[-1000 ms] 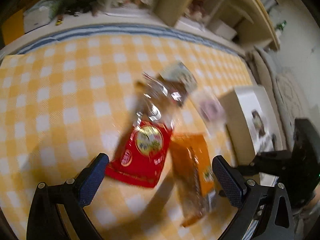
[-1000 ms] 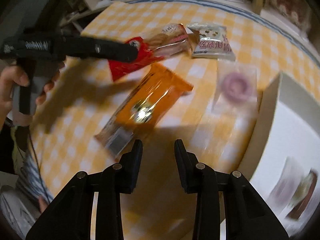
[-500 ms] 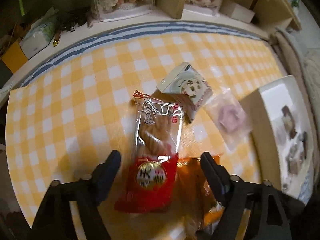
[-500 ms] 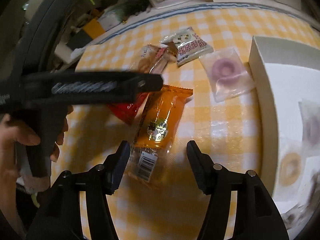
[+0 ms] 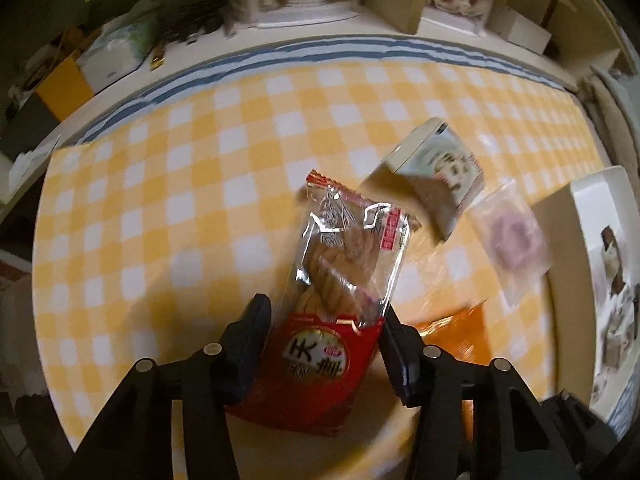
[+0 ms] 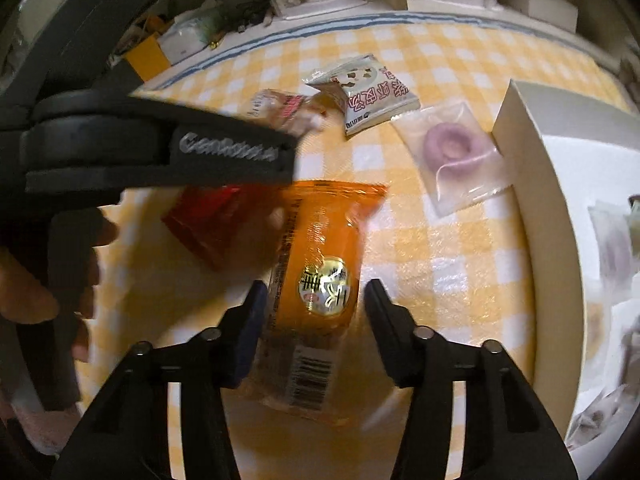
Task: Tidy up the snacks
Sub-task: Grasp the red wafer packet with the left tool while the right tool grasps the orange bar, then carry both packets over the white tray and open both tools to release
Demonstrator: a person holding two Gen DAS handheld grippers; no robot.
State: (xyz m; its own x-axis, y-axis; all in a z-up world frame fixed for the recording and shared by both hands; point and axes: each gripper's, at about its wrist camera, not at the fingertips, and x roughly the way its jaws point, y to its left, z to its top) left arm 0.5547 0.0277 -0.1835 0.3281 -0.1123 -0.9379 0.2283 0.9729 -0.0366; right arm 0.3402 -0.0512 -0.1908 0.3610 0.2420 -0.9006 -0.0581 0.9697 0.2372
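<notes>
Snacks in both claws' sights

Packets lie scattered on the checked tablecloth (image 5: 160,208), and both claws are going in together. The left gripper (image 5: 326,332) has just been closing; its jaws straddle the red end of the red packet (image 5: 340,288), right at its edges, though a firm pinch can't be confirmed yet. The right gripper (image 6: 312,304) has just been narrowing too, jaws either side of the orange packet (image 6: 320,264), a sliver of gap showing on the right. Beyond lie a white packet (image 6: 364,92) and a bagged purple doughnut (image 6: 452,148), just beside the white box (image 6: 532,152). These look light, crinkly and slippery, with brittle biscuits inside the red one: squeeze gently across the width, near the middle, or the film may slide and crush.
</notes>
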